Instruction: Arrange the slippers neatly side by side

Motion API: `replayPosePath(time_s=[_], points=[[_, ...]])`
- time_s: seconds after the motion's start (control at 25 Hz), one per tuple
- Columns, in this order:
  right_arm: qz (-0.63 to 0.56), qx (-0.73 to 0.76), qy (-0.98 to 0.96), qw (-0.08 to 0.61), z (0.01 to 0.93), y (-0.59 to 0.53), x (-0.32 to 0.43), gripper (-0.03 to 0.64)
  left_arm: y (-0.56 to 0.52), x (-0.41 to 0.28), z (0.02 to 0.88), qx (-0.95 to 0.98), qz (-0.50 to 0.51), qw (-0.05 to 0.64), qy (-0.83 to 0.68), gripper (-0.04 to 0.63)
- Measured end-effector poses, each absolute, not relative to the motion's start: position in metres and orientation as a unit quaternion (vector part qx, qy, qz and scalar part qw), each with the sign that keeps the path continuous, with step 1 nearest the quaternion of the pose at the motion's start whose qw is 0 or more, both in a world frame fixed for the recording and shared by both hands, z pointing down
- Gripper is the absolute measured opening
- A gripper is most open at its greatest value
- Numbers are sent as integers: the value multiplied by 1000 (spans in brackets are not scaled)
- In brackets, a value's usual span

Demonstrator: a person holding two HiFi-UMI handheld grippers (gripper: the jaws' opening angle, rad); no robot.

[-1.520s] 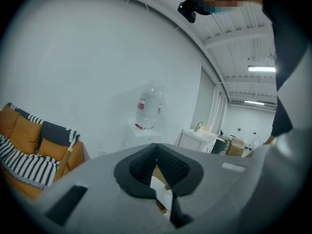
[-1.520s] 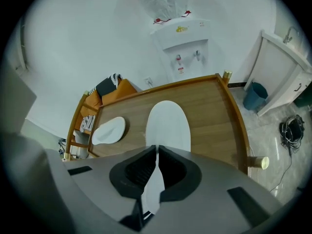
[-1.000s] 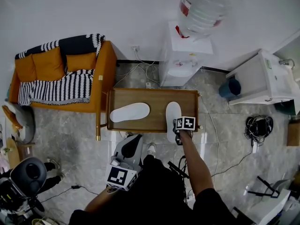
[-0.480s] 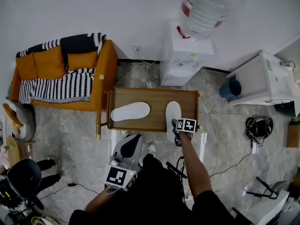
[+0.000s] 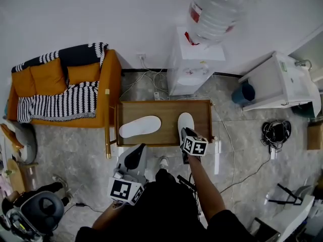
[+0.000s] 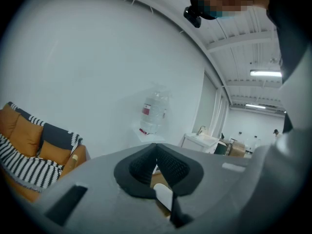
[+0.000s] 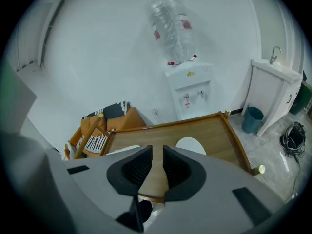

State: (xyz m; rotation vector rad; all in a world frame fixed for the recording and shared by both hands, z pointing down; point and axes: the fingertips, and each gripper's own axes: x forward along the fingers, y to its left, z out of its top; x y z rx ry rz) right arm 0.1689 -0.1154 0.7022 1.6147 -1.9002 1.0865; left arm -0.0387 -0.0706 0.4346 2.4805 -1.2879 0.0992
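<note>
While R gripper (image 7: 156, 154) jaws just closing, empty: slipper (image 7: 191, 144) beyond them.

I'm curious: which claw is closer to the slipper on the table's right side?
Right. The right claw hovers over the near end of that white slipper, its jaws just closing partway with nothing between; the left claw is off the wooden table's near edge.
</note>
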Motion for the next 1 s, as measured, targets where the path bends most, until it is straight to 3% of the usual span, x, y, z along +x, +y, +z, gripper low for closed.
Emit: replayPosePath(time_s=[0.64, 1.0], points=[[378, 584, -693, 189, 681, -142, 39, 31, -146, -110, 447, 891, 43, 180, -415, 12], [441, 581, -667, 151, 711, -154, -10, 29, -179, -125, 464, 905, 59, 189, -376, 12]])
